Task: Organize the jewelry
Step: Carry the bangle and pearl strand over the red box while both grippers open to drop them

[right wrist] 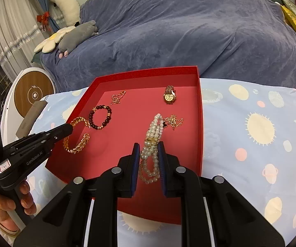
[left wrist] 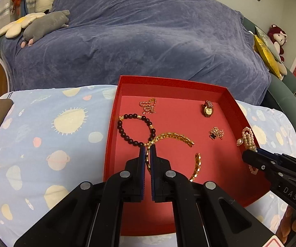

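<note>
Your left tool (left wrist: pixel 147 150) is clamped tight on the gold link chain (left wrist: pixel 174 136), which loops out over the floor of the red tray (left wrist: pixel 169 83) beside the dark bead bracelet (left wrist: pixel 136 128). Your right tool (right wrist: pixel 149 151) is closed on the pearl strand (right wrist: pixel 153 135), bunched between the pads near the tray's right wall. Both pieces look light and limp, so expect whatever hangs free to swing and drag. The chain is thin and probably slick; hold across several links. The pearls are round and may roll out of the pads, so keep a doubled bunch in the grip. A fine gold necklace (right wrist: pixel 174 121) lies touching the pearls and could snag; the watch (right wrist: pixel 169 95) sits well apart.
</note>
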`<state>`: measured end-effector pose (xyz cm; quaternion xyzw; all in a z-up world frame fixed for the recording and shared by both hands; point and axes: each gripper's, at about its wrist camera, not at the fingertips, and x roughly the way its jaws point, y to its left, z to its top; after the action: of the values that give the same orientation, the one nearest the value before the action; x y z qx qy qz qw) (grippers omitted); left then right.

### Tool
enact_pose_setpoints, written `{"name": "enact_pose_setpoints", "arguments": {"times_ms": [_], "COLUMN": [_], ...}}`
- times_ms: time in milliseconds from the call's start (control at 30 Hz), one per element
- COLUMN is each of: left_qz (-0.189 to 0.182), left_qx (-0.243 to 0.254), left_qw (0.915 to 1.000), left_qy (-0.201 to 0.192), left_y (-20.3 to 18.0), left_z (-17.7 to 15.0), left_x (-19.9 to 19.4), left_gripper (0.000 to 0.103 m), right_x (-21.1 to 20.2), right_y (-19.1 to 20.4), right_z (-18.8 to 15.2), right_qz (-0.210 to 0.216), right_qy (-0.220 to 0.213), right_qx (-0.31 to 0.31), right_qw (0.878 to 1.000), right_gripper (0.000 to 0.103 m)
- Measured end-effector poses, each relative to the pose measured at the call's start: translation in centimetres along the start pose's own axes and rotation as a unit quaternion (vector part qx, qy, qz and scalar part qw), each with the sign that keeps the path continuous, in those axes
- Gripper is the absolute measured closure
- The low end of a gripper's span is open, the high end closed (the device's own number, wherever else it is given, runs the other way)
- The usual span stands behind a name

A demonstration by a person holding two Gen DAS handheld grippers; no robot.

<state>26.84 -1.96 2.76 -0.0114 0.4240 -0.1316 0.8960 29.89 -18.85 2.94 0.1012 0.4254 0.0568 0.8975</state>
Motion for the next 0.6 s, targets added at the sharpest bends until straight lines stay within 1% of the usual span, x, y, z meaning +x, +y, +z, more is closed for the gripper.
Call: {"name": "enact_pose_setpoints", "arguments": {"times_ms": [233, 333, 433, 533, 567, 600], "left_qz": [0.012, 0.015, 0.022, 0.034, 0.034, 0.035], "left_qx": [0.0, -0.002, -0.002, -0.002, -0.004, -0.007], "left_qw": [0.9999, 0.9999, 0.9997, 0.9994, 0.9993, 0.9992], "left_qy": [0.0, 0.001, -0.003, -0.012, -0.016, -0.02], "left_y": [0.5, 0.8, 0.9, 1.0, 1.1, 1.2], "left_z": [0.3, 0.3, 0.4, 0.5, 0.5, 0.6], "left_x": [1.7, 2.0, 1.9, 1.4, 1.2, 0.9], "left_gripper": [0.1, 0.099, 0.095, 0.084, 0.078, 0.075], "right_x": [1.9, 2.4, 2.4, 1.6, 1.2, 0.7], "right_y": [-0.1, -0.3, -0.5, -0.7, -0.8, -1.0], "right_z": [0.2, 0.2, 0.2, 0.2, 0.2, 0.2], "right_qz": [-0.014, -0.018, -0.026, -0.031, -0.031, -0.03], "right_qy": [0.007, 0.01, 0.004, -0.008, -0.013, -0.015], "right_qx": [-0.005, -0.005, -0.007, -0.005, -0.004, -0.002], "right_qw": [1.0, 1.0, 1.0, 0.999, 0.999, 0.999], "right_gripper": [0.086, 0.084, 0.084, 0.072, 0.07, 0.07]}}
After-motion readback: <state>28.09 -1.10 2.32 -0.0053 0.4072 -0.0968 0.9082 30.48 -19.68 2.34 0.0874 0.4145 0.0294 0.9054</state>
